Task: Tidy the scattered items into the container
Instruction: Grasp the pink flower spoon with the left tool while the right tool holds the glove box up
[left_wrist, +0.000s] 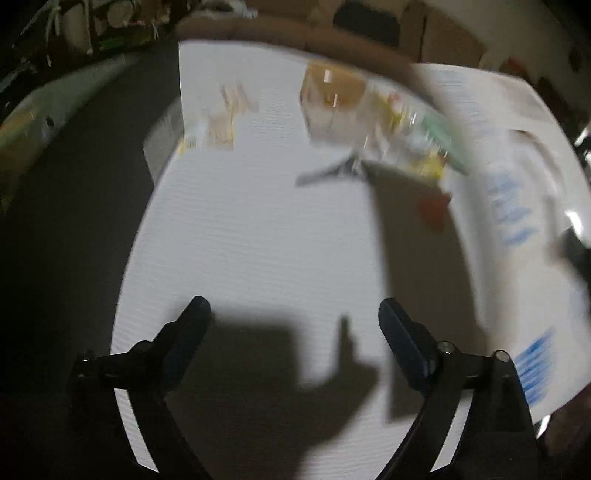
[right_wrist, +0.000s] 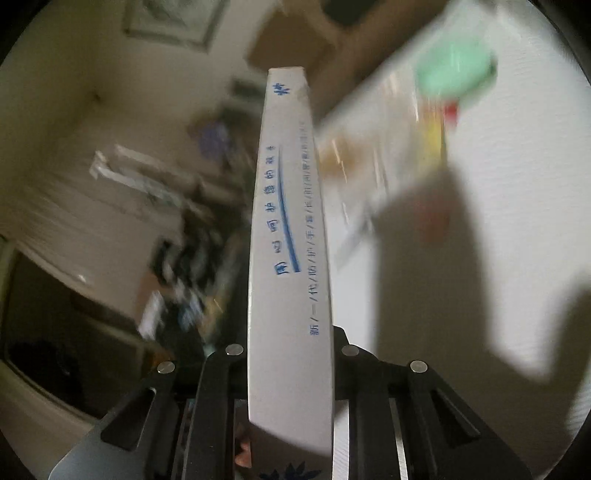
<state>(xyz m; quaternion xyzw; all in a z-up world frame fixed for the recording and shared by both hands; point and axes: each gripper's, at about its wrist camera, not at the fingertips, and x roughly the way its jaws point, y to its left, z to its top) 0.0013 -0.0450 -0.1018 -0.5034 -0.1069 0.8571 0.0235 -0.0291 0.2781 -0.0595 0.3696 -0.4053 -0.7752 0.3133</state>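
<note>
My left claw (left_wrist: 293, 314) stands wide open with nothing between its dark fingers (left_wrist: 186, 339), over the bare white counter (left_wrist: 258, 221) in the lower middle of its view. Beyond it, toward the upper middle, sits a blurred amber see-through container (left_wrist: 332, 99), and just right of that a smeared heap of yellow, green and red items (left_wrist: 424, 147), too blurred to name. At the right edge of that view a large white box (left_wrist: 517, 155) with blue print cuts across.

In my right wrist view the same white box (right_wrist: 288, 258) fills the centre: long, flat and thin, seen edge-on, with blue characters and a blue curved stripe along the narrow side. Its long axis runs from the bottom centre of the frame up to the upper middle, pointing away from me. My right claw (right_wrist: 290, 369) is clamped on its near end, raised off the counter.
</note>
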